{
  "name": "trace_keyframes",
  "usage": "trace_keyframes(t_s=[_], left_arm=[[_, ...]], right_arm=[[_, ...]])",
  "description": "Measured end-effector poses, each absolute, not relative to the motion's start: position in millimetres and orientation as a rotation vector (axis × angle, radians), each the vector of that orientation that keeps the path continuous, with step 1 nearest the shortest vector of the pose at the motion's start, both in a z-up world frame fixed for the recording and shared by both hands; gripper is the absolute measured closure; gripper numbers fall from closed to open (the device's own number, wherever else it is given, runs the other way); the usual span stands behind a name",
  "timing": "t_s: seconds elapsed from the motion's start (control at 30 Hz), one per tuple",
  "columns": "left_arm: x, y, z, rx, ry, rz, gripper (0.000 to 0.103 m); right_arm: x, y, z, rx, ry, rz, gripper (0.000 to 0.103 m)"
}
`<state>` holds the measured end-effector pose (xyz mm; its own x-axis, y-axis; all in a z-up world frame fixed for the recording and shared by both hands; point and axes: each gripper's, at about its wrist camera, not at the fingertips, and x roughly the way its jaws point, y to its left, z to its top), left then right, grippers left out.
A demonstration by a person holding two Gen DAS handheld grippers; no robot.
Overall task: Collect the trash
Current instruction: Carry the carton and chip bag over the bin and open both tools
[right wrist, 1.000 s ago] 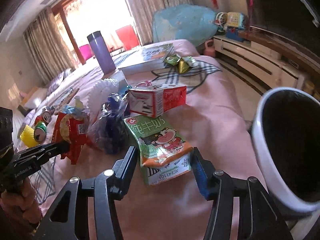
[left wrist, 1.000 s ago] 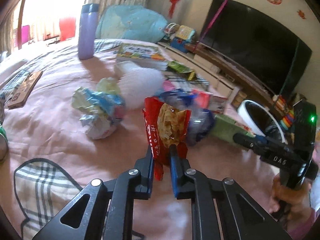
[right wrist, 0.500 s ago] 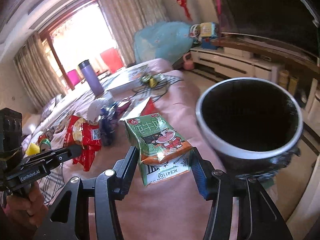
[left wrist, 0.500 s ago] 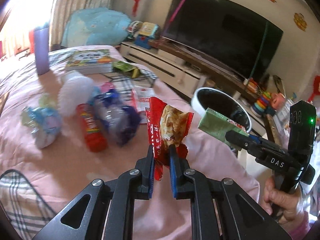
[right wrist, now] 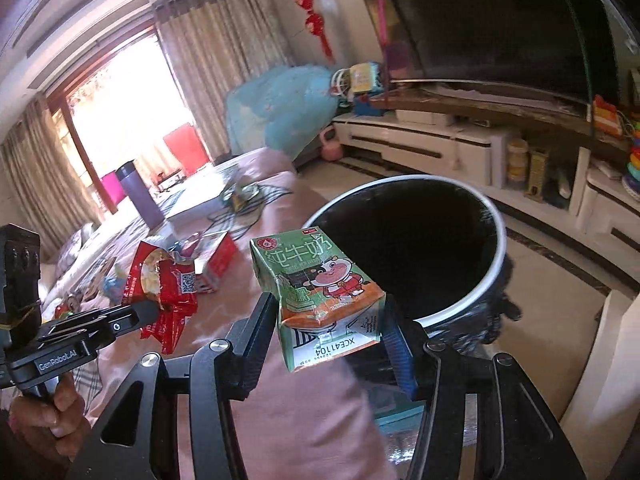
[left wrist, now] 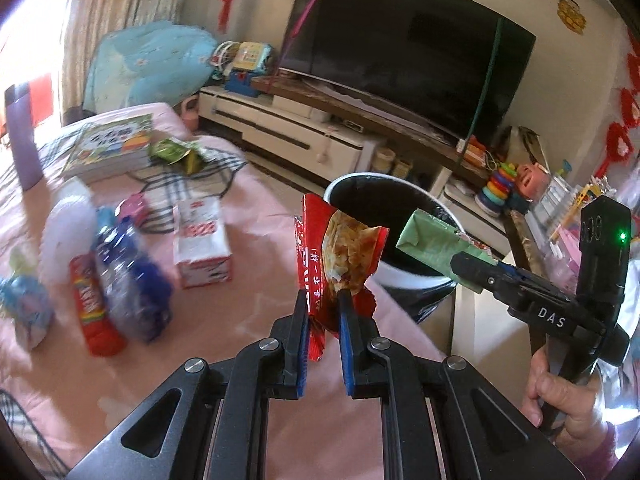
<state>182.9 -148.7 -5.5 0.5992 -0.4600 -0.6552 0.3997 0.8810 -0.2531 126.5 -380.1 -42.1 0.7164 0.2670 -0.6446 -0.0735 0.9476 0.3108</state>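
Note:
My left gripper (left wrist: 323, 308) is shut on a red snack wrapper (left wrist: 336, 252) and holds it in the air near the bed's edge. My right gripper (right wrist: 330, 312) is shut on a green milk carton (right wrist: 320, 284) and holds it just beside the rim of the white trash bin with a black liner (right wrist: 496, 240). In the left wrist view the carton (left wrist: 432, 242) hangs over the bin (left wrist: 344, 184). The wrapper also shows in the right wrist view (right wrist: 164, 284), left of the carton.
On the pink bedspread (left wrist: 248, 248) lie a red-and-white carton (left wrist: 202, 248), a blue crushed bottle (left wrist: 128, 264), a red tube (left wrist: 94, 308), a white bottle (left wrist: 64, 232), a crumpled wrapper (left wrist: 24, 308), books (left wrist: 112, 148) and a purple flask (left wrist: 22, 136). A TV stand (left wrist: 320, 128) is behind the bin.
Both grippers have swung right from the bed toward the bin, each carrying its item. The carton was lifted off the bedspread and now hangs at the bin's rim.

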Motion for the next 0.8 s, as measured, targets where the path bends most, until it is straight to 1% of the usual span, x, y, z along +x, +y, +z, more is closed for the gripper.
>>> trace_keyframes(t_s=[0.4,0.8], left_arm=[[230,-198,-5,-0.036,0.795,-0.556,0.091],[270,-241,-17,-0.011,0.851,-0.573,0.090]], right_arm=[[141,-418,-42,0.272,0.744,0.099,0.050],[162,-437,-48,0.275,0.764,0.067,0.050]])
